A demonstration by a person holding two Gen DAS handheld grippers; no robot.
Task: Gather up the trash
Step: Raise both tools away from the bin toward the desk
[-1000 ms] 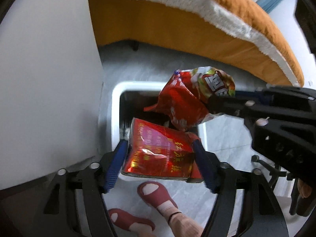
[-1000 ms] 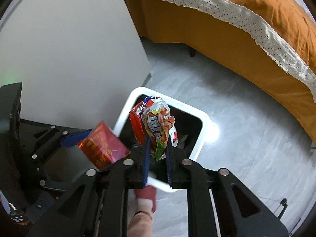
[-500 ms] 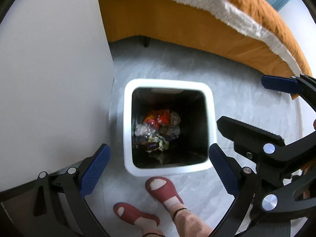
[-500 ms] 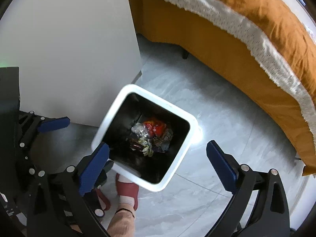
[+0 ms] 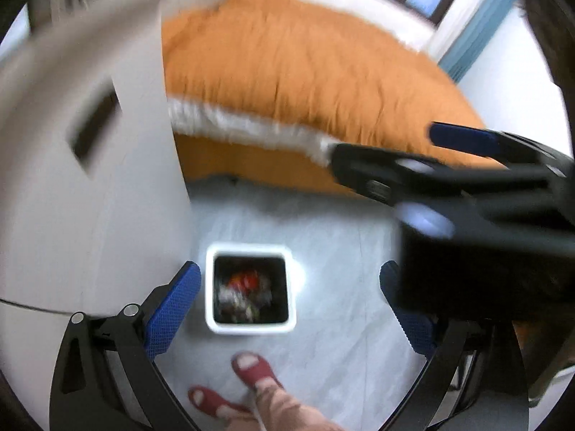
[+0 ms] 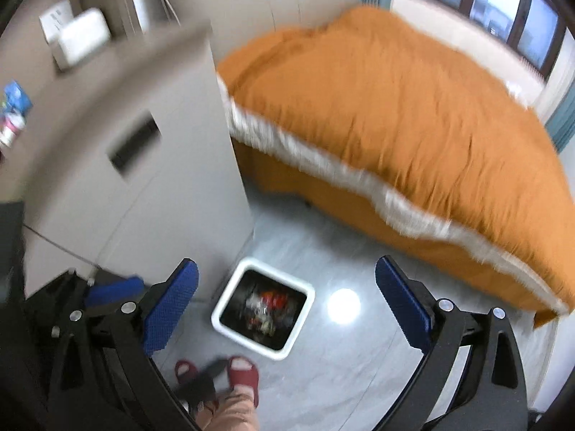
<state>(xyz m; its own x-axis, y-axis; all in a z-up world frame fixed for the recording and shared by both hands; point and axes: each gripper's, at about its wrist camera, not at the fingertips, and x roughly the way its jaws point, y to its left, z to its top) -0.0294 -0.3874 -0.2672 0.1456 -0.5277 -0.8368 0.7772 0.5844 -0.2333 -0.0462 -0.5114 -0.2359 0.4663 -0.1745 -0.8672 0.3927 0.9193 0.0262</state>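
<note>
On the grey floor beside the orange bed, the white bin holds trash, with both the left hand-held gripper and right hand-held gripper wide and empty above it.

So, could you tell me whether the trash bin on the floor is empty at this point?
Not empty. The white trash bin stands upright with crumpled wrappers, some red, lying at its bottom, seen in both wrist views.
</note>
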